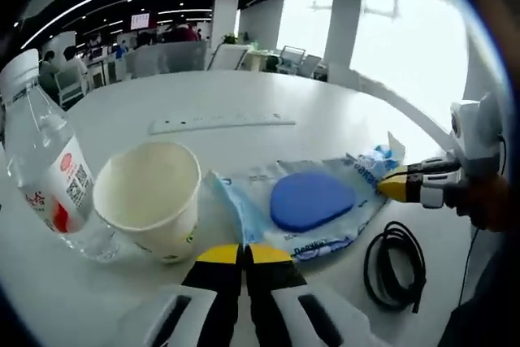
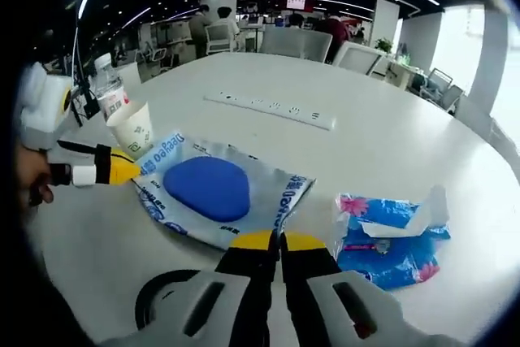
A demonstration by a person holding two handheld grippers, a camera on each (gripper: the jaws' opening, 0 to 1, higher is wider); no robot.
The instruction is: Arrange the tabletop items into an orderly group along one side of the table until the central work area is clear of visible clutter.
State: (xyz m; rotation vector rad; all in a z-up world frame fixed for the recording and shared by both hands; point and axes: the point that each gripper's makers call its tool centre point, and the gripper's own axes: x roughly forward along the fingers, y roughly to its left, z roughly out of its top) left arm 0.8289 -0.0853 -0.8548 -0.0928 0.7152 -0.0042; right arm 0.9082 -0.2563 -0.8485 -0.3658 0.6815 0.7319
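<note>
A flat silver-and-blue pouch (image 1: 309, 201) with a blue oval pad inside lies mid-table. My left gripper (image 1: 244, 254) is shut, its yellow tips pinching the pouch's near edge; it also appears as the left gripper (image 2: 114, 172) at the pouch (image 2: 207, 188)'s left side. My right gripper (image 2: 280, 241) is shut on the opposite edge, seen too as the right gripper (image 1: 400, 184). A paper cup (image 1: 150, 197) and a water bottle (image 1: 45, 176) stand left of the pouch. A blue tissue pack (image 2: 390, 237) lies right of my right gripper.
A white power strip (image 1: 219, 123) lies farther back on the round white table (image 1: 349, 111). A coiled black cable (image 1: 396, 266) sits near the table edge. Office chairs and desks stand beyond the table. The far half of the table has free room.
</note>
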